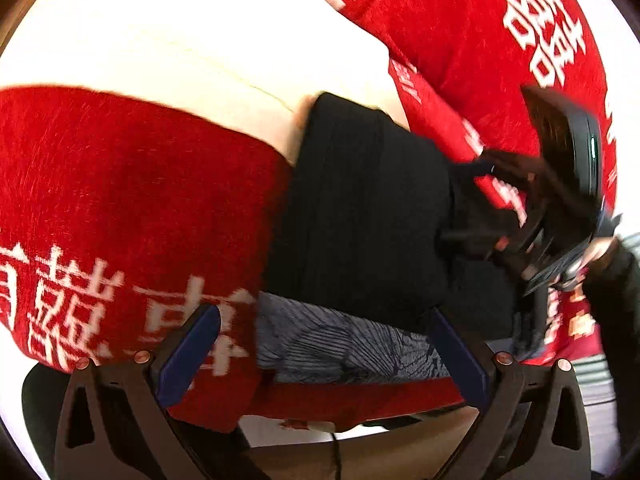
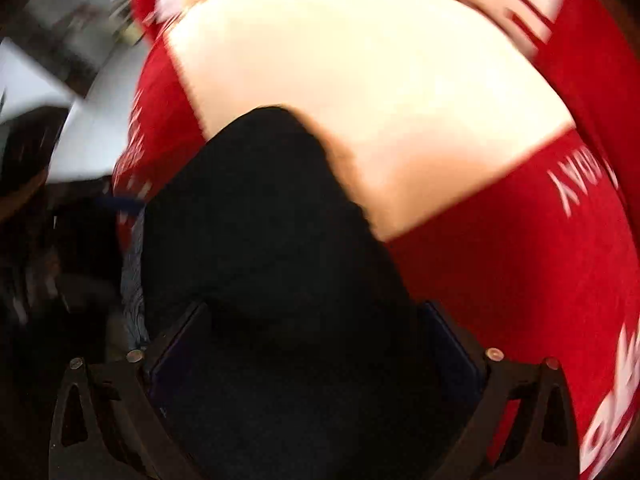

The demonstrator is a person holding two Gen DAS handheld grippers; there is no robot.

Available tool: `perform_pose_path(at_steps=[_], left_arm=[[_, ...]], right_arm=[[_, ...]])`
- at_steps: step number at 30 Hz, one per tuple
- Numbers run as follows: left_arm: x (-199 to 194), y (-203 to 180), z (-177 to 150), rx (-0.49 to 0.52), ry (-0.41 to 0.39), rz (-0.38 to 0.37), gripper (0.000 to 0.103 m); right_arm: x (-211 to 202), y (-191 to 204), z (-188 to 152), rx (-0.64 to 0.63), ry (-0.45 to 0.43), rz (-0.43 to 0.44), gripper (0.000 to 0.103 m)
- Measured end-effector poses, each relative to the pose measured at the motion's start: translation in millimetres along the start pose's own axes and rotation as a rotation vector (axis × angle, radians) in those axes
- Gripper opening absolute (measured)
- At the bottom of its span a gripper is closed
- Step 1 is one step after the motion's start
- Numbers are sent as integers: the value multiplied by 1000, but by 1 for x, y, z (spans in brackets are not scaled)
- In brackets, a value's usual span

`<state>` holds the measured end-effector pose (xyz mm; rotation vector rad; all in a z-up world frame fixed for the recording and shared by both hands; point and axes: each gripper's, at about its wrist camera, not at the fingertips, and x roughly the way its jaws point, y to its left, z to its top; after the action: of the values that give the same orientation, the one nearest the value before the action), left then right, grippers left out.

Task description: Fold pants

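Red cloth (image 1: 120, 168) with white characters over cream surface (image 1: 180, 40).

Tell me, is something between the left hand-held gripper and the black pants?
Nothing visible is. The left hand-held gripper is open, and only the grey patterned cloth lies below it, before the black pants.

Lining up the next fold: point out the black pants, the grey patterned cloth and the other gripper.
Black pants (image 1: 360, 216), left wrist view, middle of folded stack.
Grey patterned cloth (image 1: 344, 348), left wrist view, exposed strip.
Right gripper (image 1: 472, 204), left wrist view, between fingertips.
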<state>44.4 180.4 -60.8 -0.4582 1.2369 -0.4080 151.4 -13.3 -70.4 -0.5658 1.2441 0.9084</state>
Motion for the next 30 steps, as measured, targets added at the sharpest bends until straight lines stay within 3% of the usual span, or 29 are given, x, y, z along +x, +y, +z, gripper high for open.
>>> perform_pose_path(at_steps=[2,4,6,11,16,20,22,25,26,27,28,29,30], left_arm=[[-3,11,5,-20,-1,-64,103],[-4,11,9,12,-3,-90,103],[0,6,16,58,5,-95,103],[8,-3,28,227,55,-151,103],[5,-5,47,324,75,-341,103],[29,-26,50,380,181,-438,103],[39,-44,42,426,236,-437,103],[37,-60,29,513,218,-345,101],[35,-62,28,507,213,-322,96],[34,-62,27,505,204,-284,80],[34,-65,26,508,202,-240,52],[35,-63,27,502,206,-179,38],[37,-58,29,471,229,-168,37]], right_arm=[[-8,7,0,-53,9,-7,68],[-21,15,-7,-110,-6,-48,32],[-35,29,-16,-165,-49,-93,26],[-67,65,-40,-262,-172,-152,24],[-96,79,-47,-320,-238,-162,23],[-91,78,-45,-321,-231,-153,23],[-83,72,-35,-310,-210,-167,23],[-71,57,-30,-250,-184,-176,24],[-68,52,-28,-226,-182,-169,25],[-66,49,-28,-204,-179,-173,28],[-64,45,-26,-178,-172,-182,34],[-65,43,-25,-152,-169,-193,37],[-68,40,-25,-121,-173,-208,47]])
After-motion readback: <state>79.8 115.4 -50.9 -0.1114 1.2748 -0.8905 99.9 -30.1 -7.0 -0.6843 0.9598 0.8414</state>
